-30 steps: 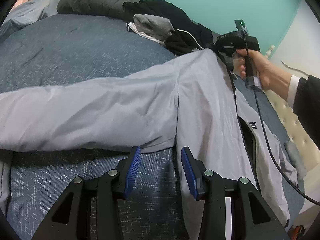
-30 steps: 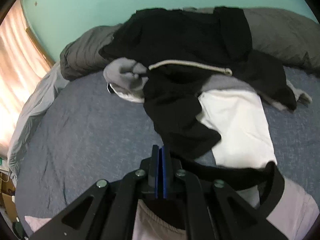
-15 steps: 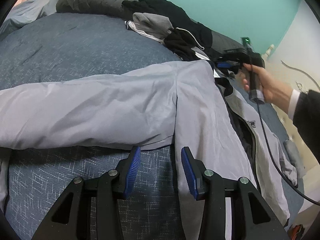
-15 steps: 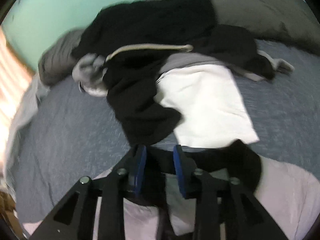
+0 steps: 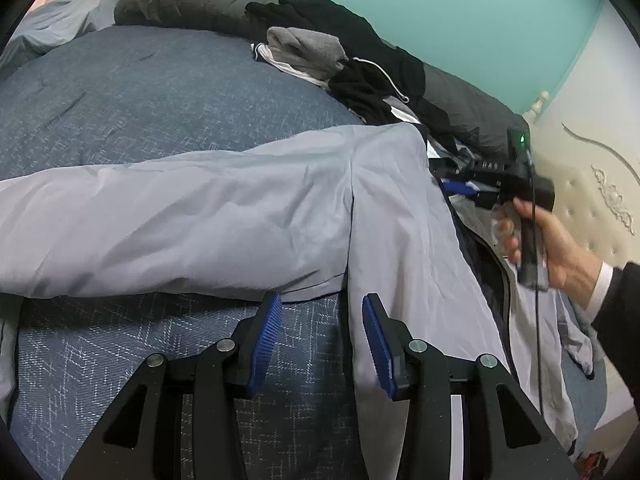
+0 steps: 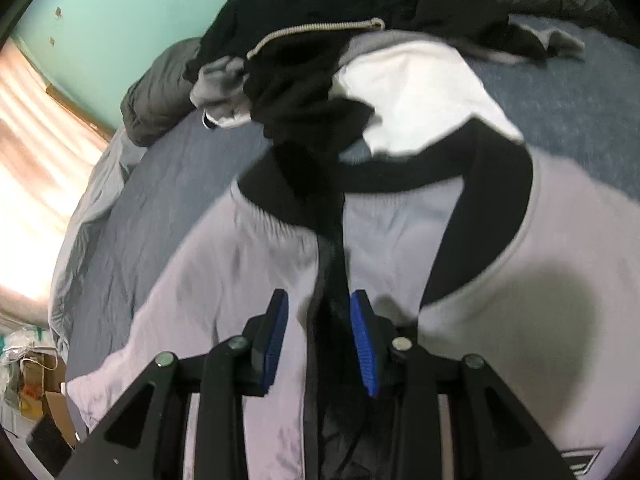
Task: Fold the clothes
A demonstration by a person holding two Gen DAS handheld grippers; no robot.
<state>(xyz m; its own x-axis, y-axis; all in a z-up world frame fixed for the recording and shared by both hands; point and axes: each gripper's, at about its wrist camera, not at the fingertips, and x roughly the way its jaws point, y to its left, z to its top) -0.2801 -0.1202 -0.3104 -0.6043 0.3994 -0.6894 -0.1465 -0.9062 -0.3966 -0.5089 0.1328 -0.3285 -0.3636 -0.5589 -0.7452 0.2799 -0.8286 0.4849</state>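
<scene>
- A light grey jacket (image 5: 248,216) lies spread across the middle of the bed (image 5: 132,104), on its blue-grey quilt, front side up, with one sleeve stretched out towards the bed's left edge.
- The left gripper (image 5: 320,316) hovers low over the quilt near the bed's near edge, its blue pads (image 5: 266,328) spread wide and holding nothing; the gap sits just below the jacket's armpit seam.
- Only the left wrist view shows the right gripper (image 5: 460,186) from outside: a hand (image 5: 556,248) in a dark sleeve with a white cuff grips its handle over the jacket's collar end, a cable hanging from it.
- Only the right wrist view shows the jacket's black collar (image 6: 492,200) and its dark zip line running down between that gripper's spread pads (image 6: 364,344), which pinch nothing.
- A pile of clothes (image 6: 304,52) sits at the bed's far edge: black garments, a grey one, and a white garment (image 6: 420,92) lying just beyond the collar.
- A bright curtain (image 6: 36,160) appears at the left in the right wrist view; a cream padded headboard (image 5: 592,184) shows only in the left wrist view.
</scene>
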